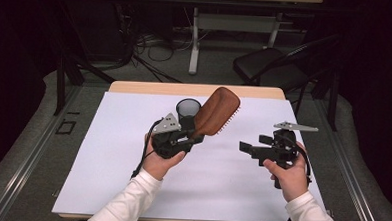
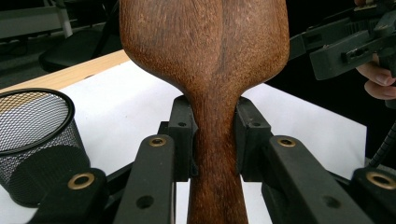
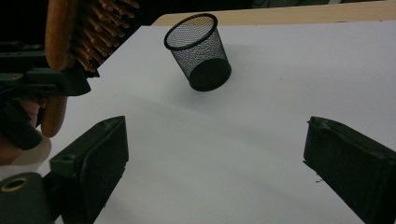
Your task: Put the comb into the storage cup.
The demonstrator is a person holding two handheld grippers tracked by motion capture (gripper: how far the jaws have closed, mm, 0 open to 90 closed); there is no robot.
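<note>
White-covered counter (image 1: 130, 187) under me. Brown wooden paddle hairbrush (image 1: 217, 110) held aloft by its handle, left tongs (image 1: 192, 135) clamped on it, just beside the black wire-mesh cup (image 1: 187, 110). Right tongs (image 1: 247, 148) apart, holding nothing. I judge insertion comes next: swing the brush over the cup, handle down.

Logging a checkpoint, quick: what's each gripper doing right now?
Left gripper: shut on the wooden hairbrush, at its handle.
Right gripper: open, holding nothing.
</note>
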